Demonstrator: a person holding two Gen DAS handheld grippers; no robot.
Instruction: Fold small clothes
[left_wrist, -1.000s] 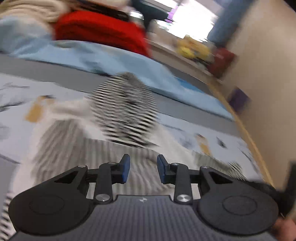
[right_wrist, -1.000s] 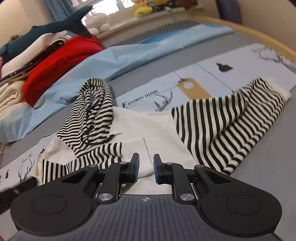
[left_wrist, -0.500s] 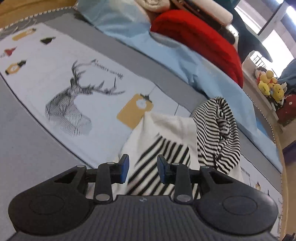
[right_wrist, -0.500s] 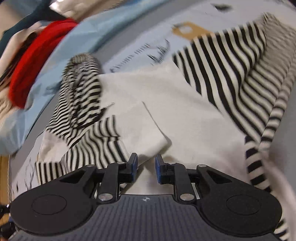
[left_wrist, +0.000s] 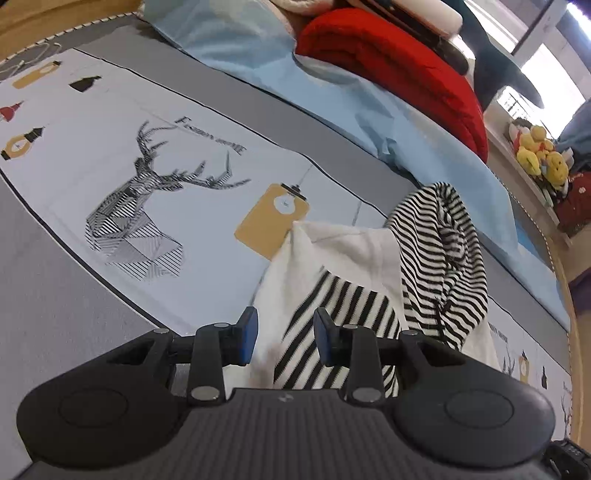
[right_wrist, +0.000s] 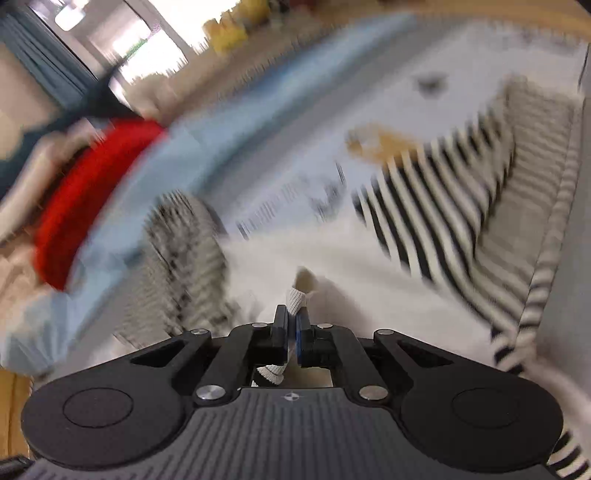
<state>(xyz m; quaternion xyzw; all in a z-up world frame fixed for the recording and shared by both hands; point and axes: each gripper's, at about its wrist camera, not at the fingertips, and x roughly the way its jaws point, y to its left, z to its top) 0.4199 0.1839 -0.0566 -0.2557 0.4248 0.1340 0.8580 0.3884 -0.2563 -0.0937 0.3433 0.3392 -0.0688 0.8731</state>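
Observation:
A small hoodie with a white body (left_wrist: 343, 251), a striped hood (left_wrist: 439, 258) and striped sleeves lies on the bed. My left gripper (left_wrist: 284, 325) hovers over its left side, where one striped sleeve (left_wrist: 332, 314) is folded across the body. Its jaws stand apart and press on nothing. In the blurred right wrist view, my right gripper (right_wrist: 291, 317) is closing its jaws, and the pads pinch a fold of the ribbed white hem (right_wrist: 297, 297). The other striped sleeve (right_wrist: 461, 206) spreads out to the right of it.
The hoodie rests on a grey and pale cover printed with a deer (left_wrist: 147, 206). Behind it lie a light blue sheet (left_wrist: 332, 110) and a pile with a red blanket (left_wrist: 399, 74). Plush toys (left_wrist: 539, 155) sit on a sill at the far right.
My left gripper swung over to the hoodie's left side and then held still. My right gripper dropped onto the hem and closed on it, and its view is now blurred.

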